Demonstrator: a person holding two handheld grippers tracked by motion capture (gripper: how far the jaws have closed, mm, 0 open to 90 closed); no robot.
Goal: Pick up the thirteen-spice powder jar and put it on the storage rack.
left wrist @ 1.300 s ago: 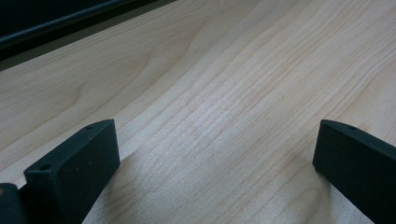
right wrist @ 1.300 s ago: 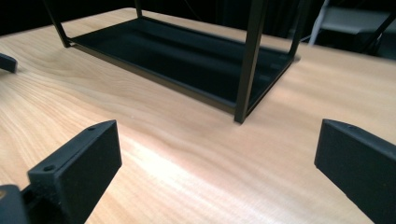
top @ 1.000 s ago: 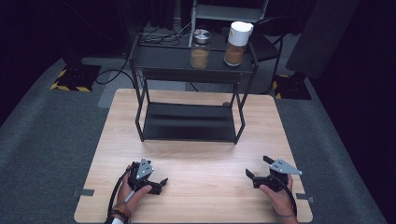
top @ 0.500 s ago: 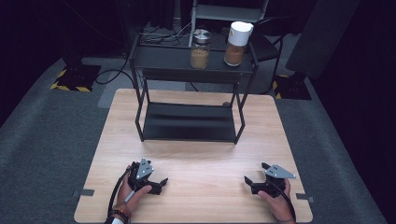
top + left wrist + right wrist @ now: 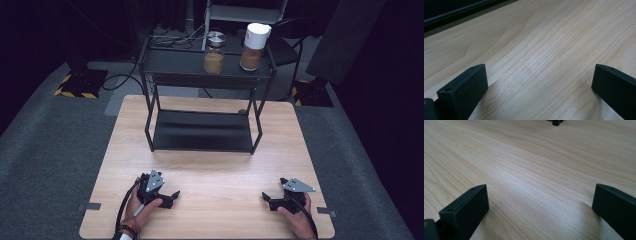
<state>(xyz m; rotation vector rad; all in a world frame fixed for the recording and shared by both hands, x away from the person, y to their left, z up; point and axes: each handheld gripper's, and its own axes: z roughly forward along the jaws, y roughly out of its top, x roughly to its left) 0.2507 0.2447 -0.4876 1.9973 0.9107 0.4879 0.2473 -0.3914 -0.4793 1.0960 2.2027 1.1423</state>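
Note:
My left gripper [image 5: 172, 196] rests low on the wooden table [image 5: 210, 165] near its front left, held in a hand, jaws pointing right. In the left gripper view its two black fingers [image 5: 464, 90] stand wide apart over bare wood; it is open. My right gripper [image 5: 266, 198] sits near the front right, jaws pointing left, and is open too; in the right gripper view its fingers [image 5: 465, 208] frame bare wood with nothing between them.
A black two-level metal rack [image 5: 202, 132] stands at the back middle of the table. On its top shelf are a glass jar with a metal lid [image 5: 214, 52] and a jar with a white cap [image 5: 252, 46], both holding brown powder. A rack foot [image 5: 556, 122] is ahead.
The right gripper has come down and a little toward the front edge. The left gripper has stayed where it was.

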